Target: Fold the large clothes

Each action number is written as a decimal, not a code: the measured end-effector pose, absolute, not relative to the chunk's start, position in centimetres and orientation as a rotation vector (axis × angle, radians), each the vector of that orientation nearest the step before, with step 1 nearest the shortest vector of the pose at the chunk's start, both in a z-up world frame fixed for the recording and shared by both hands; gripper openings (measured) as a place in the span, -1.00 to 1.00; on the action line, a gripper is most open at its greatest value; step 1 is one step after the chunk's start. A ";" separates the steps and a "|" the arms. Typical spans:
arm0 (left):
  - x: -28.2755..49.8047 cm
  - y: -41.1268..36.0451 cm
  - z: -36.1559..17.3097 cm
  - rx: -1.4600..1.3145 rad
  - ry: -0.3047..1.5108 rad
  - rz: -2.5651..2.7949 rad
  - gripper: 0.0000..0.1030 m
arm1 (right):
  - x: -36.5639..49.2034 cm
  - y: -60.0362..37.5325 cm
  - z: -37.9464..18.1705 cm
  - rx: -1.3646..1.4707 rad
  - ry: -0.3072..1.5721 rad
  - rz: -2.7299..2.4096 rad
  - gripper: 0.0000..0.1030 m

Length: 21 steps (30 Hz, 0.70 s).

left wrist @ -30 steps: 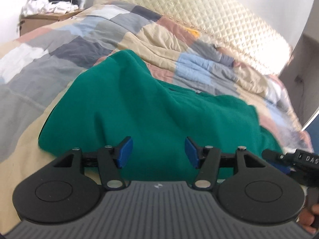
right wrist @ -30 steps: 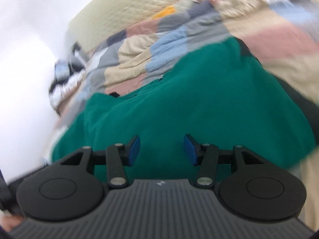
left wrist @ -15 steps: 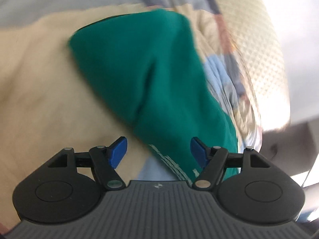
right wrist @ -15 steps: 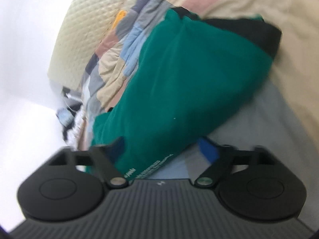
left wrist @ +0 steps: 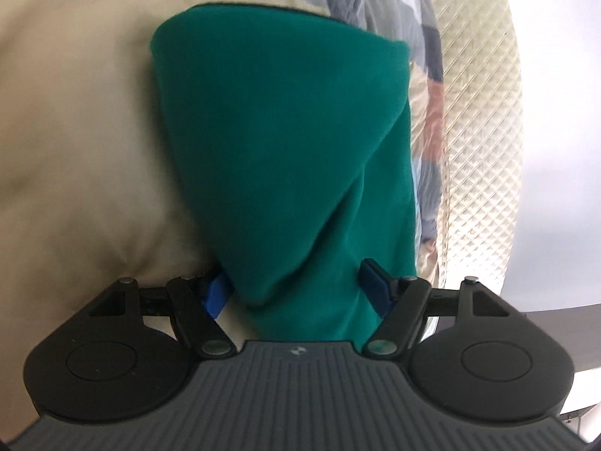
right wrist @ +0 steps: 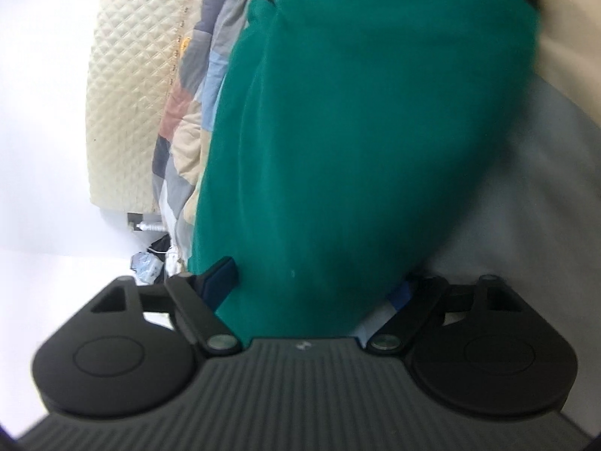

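Left wrist view, rolled on its side: a green garment point(left wrist: 285, 143) lies folded into a thick bundle on a patchwork quilt point(left wrist: 75, 131). The bundle fills the middle of the picture and narrows toward the camera, where its near end drops between the fingers of the left gripper point(left wrist: 296, 287). The jaws stand wide apart. The blue pad on the left point(left wrist: 216, 295) lies against the quilt at the cloth's lower edge, and the blue pad on the right point(left wrist: 373, 287) sits at the cloth's other side. Whether either pad presses the cloth cannot be told. A cream quilted headboard point(left wrist: 484, 131) runs down the right edge, with paler blue and grey quilt patches beside it.

Right wrist view, rolled the other way and slightly blurred: the same garment point(right wrist: 357, 143) fills the centre, a dark band showing along its far edge at the top. Its near end lies between the fingers of the right gripper point(right wrist: 313, 283), whose jaws have just been closing a little after opening wide; they are spread, with the cloth between them. One pad point(right wrist: 221, 280) sits at the cloth's left edge; the other is mostly hidden behind the fold. Pale grey quilt point(right wrist: 526, 188) lies to the right, the headboard point(right wrist: 127, 94) to the left, with clutter below it too small to make out.
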<state>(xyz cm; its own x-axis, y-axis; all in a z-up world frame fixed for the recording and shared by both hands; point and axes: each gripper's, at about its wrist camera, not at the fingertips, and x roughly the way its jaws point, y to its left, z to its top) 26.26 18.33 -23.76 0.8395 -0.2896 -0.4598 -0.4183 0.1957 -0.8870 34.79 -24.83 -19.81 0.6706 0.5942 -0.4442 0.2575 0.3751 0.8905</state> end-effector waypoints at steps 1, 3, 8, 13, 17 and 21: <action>26.3 18.2 -23.8 -1.384 0.607 0.103 0.43 | 34.8 -24.7 -19.8 1.193 0.851 0.251 0.54; 26.7 17.9 -23.5 -1.316 0.609 0.116 0.13 | 34.9 -24.6 -19.4 1.154 0.844 0.252 0.37; 26.3 17.5 -22.5 -1.244 0.589 0.115 -0.36 | 34.6 -24.4 -17.2 1.017 0.819 0.273 -0.21; 24.6 16.0 -19.9 -1.147 0.554 0.095 -0.56 | 32.5 -24.8 -15.4 0.927 0.767 0.283 -0.45; 21.9 14.5 -17.1 -1.035 0.536 0.070 -0.58 | 30.5 -25.1 -13.1 0.855 0.724 0.277 -0.46; 19.4 14.2 -15.1 -1.042 0.523 0.036 -0.58 | 27.7 -26.0 -10.6 0.836 0.683 0.299 -0.49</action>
<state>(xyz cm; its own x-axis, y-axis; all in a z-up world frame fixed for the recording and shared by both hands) 19.37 14.18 -15.10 0.8775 -0.2148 -0.4288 -0.2712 0.5151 -0.8131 27.66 -26.02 -10.62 0.7501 0.4967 -0.4366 0.0167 0.6458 0.7634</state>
